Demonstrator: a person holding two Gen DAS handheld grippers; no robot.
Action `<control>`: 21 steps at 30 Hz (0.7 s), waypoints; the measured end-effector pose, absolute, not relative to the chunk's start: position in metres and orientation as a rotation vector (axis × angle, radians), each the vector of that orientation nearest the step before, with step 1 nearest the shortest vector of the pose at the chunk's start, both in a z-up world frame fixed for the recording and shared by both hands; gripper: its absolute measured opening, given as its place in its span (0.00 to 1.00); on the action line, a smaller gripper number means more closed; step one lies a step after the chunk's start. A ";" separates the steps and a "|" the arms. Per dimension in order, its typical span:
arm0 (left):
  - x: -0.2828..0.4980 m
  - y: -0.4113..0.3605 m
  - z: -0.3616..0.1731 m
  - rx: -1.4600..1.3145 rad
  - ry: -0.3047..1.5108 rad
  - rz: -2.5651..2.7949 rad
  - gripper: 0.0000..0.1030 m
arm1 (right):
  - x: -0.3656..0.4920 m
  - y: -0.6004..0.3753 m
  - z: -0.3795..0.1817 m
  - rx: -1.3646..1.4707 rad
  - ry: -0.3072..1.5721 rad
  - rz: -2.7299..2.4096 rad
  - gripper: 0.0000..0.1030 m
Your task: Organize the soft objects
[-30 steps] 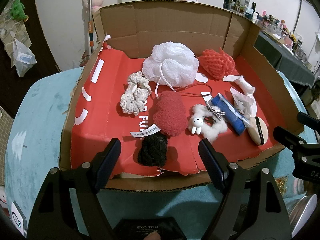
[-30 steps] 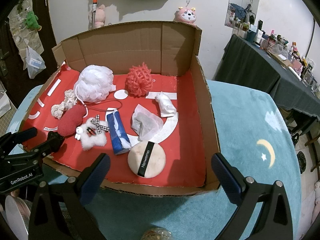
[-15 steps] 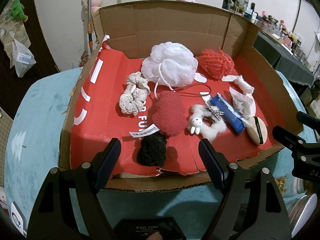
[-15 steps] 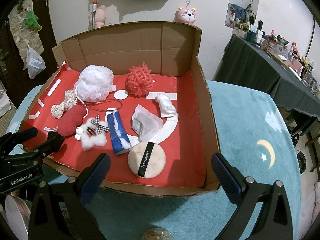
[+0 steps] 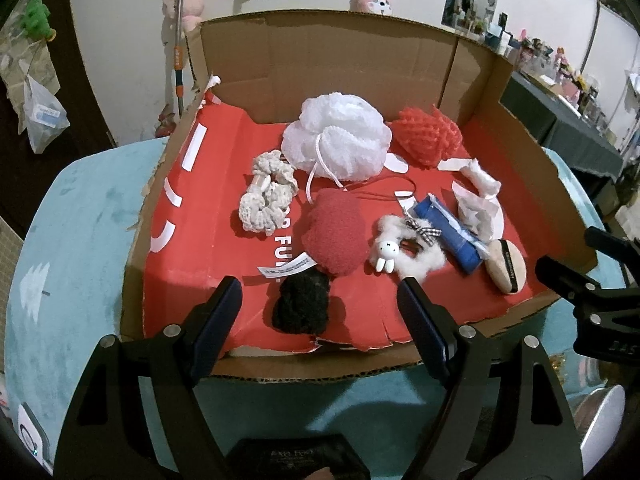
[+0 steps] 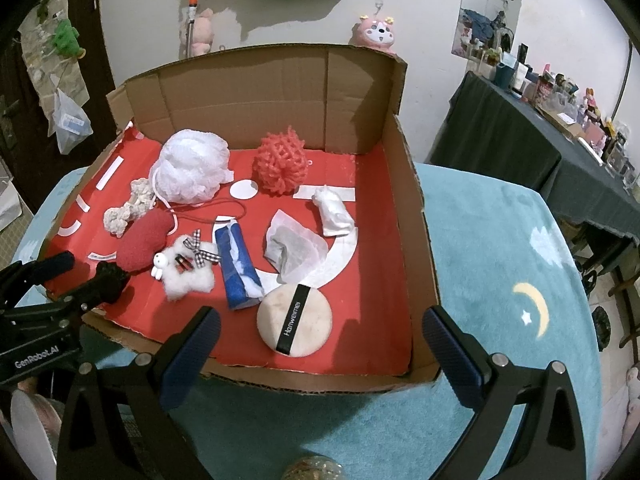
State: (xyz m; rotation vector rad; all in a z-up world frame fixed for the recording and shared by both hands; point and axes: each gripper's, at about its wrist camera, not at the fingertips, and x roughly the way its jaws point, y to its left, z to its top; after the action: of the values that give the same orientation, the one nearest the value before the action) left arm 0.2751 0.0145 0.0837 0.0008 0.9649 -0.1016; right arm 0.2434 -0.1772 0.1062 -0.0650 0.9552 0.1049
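**Hovering at the box's near edge**

Both grippers, left (image 5: 320,308) and right (image 6: 320,336), hung wide and empty outside the low front wall of the box (image 6: 416,216). Soft things crowded its middle; the right floor lay bare. The blue pack (image 6: 238,268) pointed near-to-far.

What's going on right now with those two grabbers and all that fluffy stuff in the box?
Left hand-held gripper open, empty. Right hand-held gripper open, empty. Soft items untouched in cardboard box. Black pom-pom nearest left; nothing blocking.
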 end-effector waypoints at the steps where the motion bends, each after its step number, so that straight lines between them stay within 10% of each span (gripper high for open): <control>1: 0.274 0.015 0.085 -0.004 0.962 -0.100 0.77 | 0.244 -0.177 0.106 -0.065 0.954 0.103 1.00; 21: 0.180 0.026 0.156 -0.016 0.739 -0.114 0.77 | 0.160 -0.196 0.181 -0.040 0.742 0.092 1.00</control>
State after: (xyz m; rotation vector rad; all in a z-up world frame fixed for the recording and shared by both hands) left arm 0.1801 0.0255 0.1560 -0.0156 0.7388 -0.1145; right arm 0.1598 -0.1963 0.1808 -0.0396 0.7419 0.0924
